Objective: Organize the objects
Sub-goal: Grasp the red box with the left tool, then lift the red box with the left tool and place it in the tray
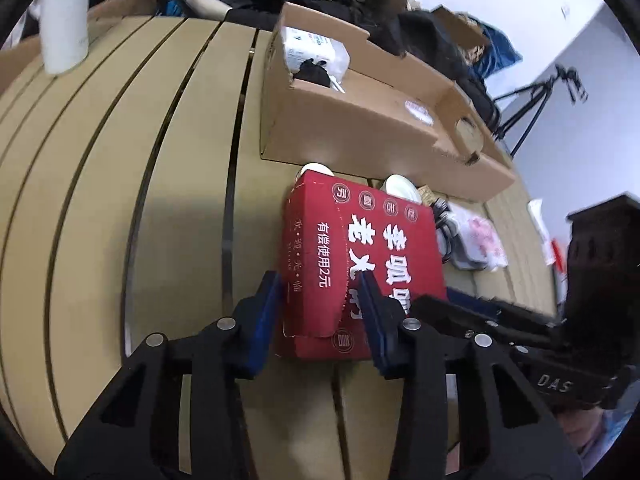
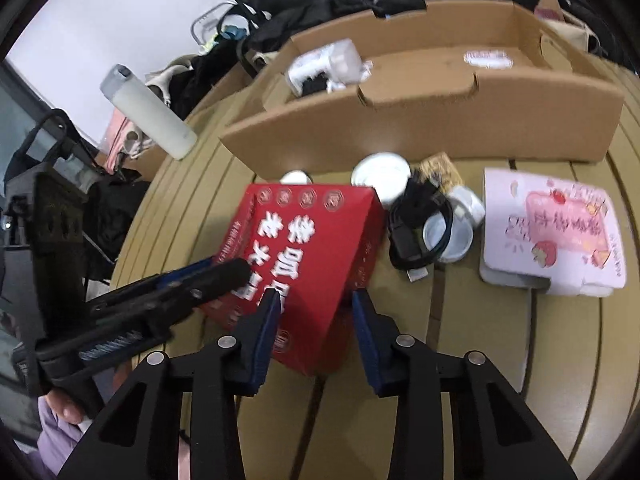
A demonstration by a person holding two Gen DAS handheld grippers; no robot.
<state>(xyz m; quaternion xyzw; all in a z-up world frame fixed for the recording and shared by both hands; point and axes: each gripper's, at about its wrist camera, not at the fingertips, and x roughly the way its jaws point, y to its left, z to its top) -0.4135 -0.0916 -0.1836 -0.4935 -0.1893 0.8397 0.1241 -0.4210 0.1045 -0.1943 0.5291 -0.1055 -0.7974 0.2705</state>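
Note:
A red tissue box (image 1: 360, 240) with white lettering lies on the slatted tan table (image 1: 120, 200), just in front of a cardboard tray. My left gripper (image 1: 319, 280) grips its near left corner: one blue pad presses the left side, the other sits on the top face. In the right wrist view the red tissue box (image 2: 312, 248) looks tilted. My right gripper (image 2: 316, 296) clamps its near right corner, one pad on top and one on the right side. Each gripper shows in the other's view: the right gripper (image 1: 452, 296) and the left gripper (image 2: 224, 272).
Behind the box stands a long cardboard tray (image 2: 440, 120) holding a white packet (image 2: 332, 68). To the right lie white round lids (image 2: 382, 176), a coiled black cable (image 2: 416, 228), a small tin (image 2: 448, 236) and a pink box (image 2: 552, 232). A white bottle (image 2: 148, 112) stands far left.

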